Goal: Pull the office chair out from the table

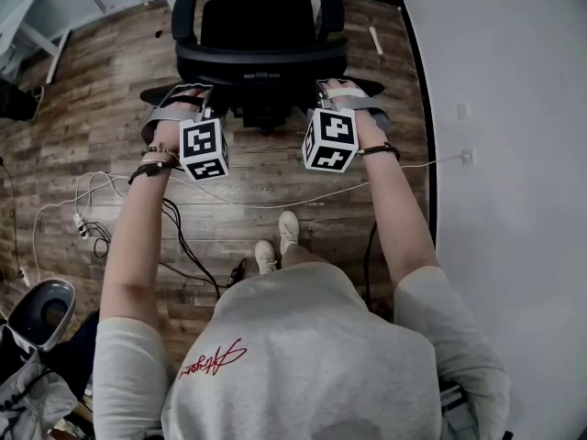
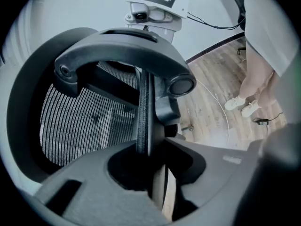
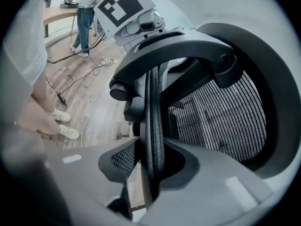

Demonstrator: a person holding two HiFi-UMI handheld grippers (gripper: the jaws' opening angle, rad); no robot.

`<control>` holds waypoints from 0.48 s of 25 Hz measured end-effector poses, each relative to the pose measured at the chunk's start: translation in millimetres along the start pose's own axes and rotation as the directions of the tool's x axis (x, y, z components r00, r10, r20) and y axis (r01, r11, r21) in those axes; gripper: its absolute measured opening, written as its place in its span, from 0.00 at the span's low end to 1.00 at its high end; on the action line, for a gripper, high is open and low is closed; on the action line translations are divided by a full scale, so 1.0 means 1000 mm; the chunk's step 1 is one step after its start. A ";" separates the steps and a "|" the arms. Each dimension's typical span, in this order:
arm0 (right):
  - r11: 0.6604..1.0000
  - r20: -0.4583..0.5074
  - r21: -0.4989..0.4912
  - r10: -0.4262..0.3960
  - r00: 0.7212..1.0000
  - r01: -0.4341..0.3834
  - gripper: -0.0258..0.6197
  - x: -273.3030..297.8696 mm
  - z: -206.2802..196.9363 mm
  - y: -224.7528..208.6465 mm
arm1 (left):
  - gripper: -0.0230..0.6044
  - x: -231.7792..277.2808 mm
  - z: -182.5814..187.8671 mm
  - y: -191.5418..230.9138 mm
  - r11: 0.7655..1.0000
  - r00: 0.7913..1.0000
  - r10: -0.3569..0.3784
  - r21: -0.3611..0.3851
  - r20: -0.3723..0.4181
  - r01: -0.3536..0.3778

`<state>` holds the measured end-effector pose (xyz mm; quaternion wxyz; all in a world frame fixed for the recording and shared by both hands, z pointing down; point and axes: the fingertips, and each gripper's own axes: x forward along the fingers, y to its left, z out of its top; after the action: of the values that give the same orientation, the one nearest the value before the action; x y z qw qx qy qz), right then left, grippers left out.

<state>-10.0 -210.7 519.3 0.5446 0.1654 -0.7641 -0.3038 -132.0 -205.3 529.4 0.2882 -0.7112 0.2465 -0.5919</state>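
Observation:
The black office chair point(image 1: 261, 35) stands on the wood floor ahead of me, seat facing away, with an armrest point(image 1: 183, 15) on each side. My left gripper point(image 1: 188, 99) is shut on the left edge of its backrest, and my right gripper point(image 1: 335, 94) is shut on the right edge. In the left gripper view the thin backrest rim point(image 2: 143, 107) runs upright into the closed left gripper point(image 2: 149, 149), with the grey mesh point(image 2: 80, 121) to its left. In the right gripper view the same kind of rim point(image 3: 155, 107) sits clamped in the right gripper point(image 3: 153, 161), beside the mesh point(image 3: 221, 117).
A white wall point(image 1: 514, 108) runs along the right. White cables point(image 1: 92, 195) and a power strip point(image 1: 81, 225) lie on the floor at left, near a grey round object point(image 1: 41, 310). My feet point(image 1: 275, 246) stand behind the chair. Another person point(image 3: 84, 8) stands at a far table.

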 end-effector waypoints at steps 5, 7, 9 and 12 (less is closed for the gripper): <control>1.000 -0.014 -0.001 -0.014 1.000 0.014 0.22 -0.016 -0.002 0.028 | 0.19 -0.015 0.013 -0.025 1.000 1.000 0.019 0.016 0.009 -0.019; 1.000 -0.016 -0.005 -0.023 1.000 0.023 0.22 -0.022 -0.002 0.036 | 0.19 -0.021 0.016 -0.032 1.000 1.000 0.021 0.018 0.010 -0.021; 1.000 -0.019 -0.005 -0.026 0.999 0.026 0.21 -0.027 -0.001 0.045 | 0.19 -0.026 0.019 -0.041 1.000 1.000 0.022 0.020 0.009 -0.023; 1.000 -0.023 0.001 -0.018 1.000 0.018 0.22 -0.031 -0.001 0.048 | 0.19 -0.030 0.021 -0.044 1.000 1.000 0.018 0.020 0.011 -0.018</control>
<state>5.3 -156.1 528.1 0.5505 0.1765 -0.7563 -0.3062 -116.5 -150.8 536.4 0.3022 -0.7093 0.2452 -0.5878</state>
